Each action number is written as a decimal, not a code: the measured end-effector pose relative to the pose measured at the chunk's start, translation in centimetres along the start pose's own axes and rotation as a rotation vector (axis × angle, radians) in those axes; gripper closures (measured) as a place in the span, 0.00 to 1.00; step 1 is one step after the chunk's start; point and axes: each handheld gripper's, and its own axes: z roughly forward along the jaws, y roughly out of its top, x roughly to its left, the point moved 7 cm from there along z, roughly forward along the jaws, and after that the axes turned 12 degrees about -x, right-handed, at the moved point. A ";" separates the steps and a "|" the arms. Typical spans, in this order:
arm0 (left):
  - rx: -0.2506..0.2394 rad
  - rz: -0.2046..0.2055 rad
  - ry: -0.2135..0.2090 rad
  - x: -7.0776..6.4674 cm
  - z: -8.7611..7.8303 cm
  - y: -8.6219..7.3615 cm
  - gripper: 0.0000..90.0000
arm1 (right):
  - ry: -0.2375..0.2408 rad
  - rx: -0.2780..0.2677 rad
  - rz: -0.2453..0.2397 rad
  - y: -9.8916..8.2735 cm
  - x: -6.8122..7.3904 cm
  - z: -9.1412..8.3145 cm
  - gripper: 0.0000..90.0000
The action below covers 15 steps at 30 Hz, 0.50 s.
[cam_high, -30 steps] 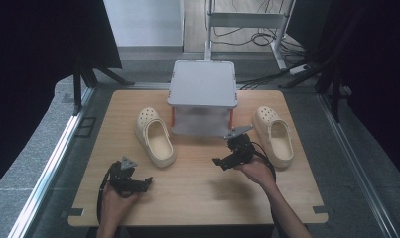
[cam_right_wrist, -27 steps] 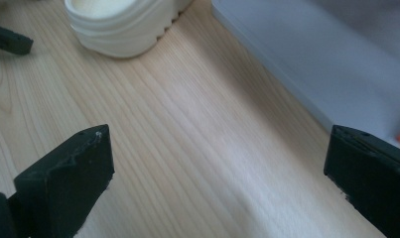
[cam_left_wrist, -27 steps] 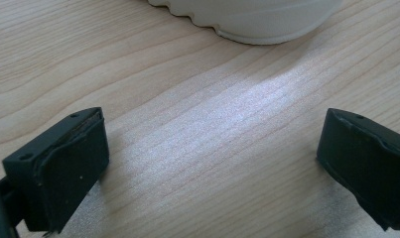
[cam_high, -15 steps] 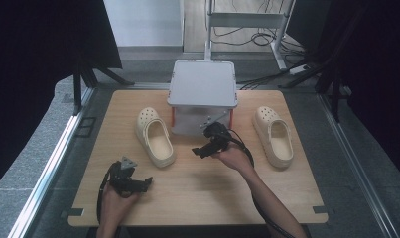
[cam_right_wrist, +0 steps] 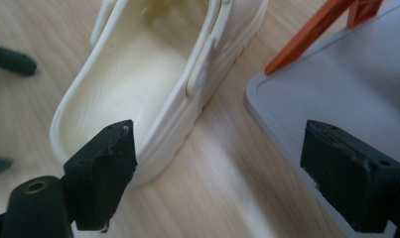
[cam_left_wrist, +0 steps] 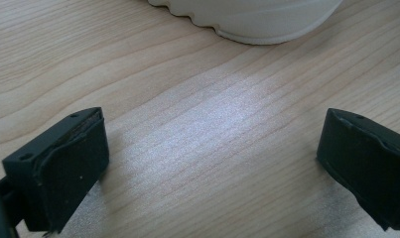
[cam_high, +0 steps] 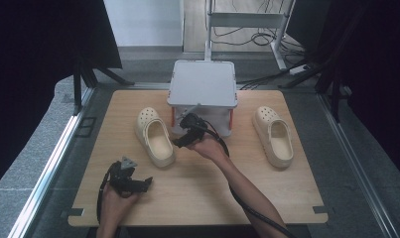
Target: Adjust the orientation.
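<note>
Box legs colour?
Orange legs under the grey box; clearest in the right gripper view.

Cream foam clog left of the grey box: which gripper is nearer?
Right. The right gripper hovers open at the cream foam clog's side; the left gripper sits nearer the table's front edge, apart.

High view: even, soft overhead light on the desk (cam_high: 202, 198); surroundings fall to near black at both sides. Shadows faint and short. Left gripper view: sharp, with a pale patch of glare on the wood grain between the jaws. Right gripper view: slight motion blur, cream clog (cam_right_wrist: 153, 89) soft-edged.
</note>
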 end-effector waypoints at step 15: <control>0.000 0.001 0.000 0.0 0.0 0.0 0.00 | -0.032 0.016 0.029 1.7 0.7 5.9 0.44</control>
